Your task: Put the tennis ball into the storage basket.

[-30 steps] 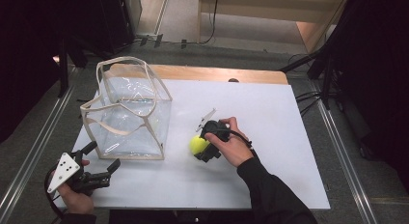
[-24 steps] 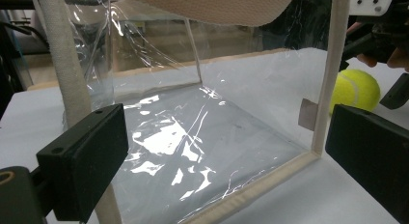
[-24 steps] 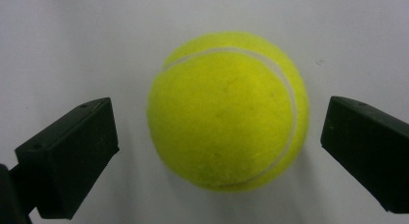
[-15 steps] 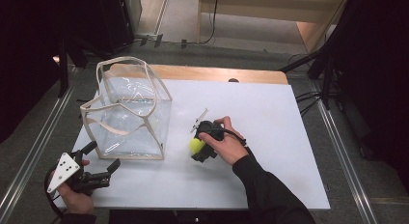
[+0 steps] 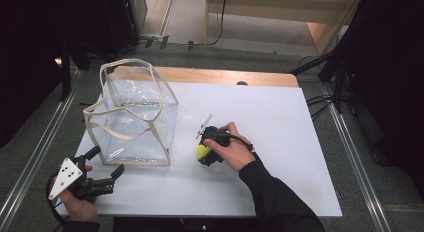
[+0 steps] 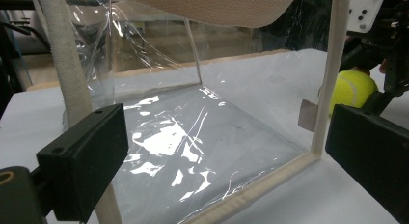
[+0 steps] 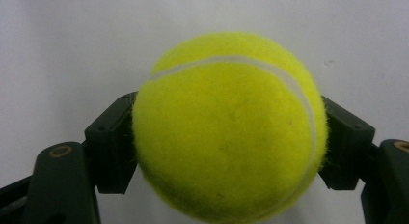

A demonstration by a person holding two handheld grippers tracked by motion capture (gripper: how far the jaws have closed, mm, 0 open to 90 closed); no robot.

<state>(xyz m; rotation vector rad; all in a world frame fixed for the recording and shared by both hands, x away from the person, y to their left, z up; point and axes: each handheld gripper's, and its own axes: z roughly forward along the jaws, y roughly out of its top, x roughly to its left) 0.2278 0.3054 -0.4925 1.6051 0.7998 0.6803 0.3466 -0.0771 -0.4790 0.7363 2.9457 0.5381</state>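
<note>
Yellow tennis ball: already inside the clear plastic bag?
No. The yellow tennis ball sits clamped in the right gripper over the white table, beside the clear plastic bag, not in it.

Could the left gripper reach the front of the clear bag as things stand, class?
Probably yes. The left gripper sits open just in front of the clear bag, with bare table between them. The right gripper holds the tennis ball off to the side.

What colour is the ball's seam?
White, curving across the yellow-green tennis ball; clearest in the right gripper view.
</note>
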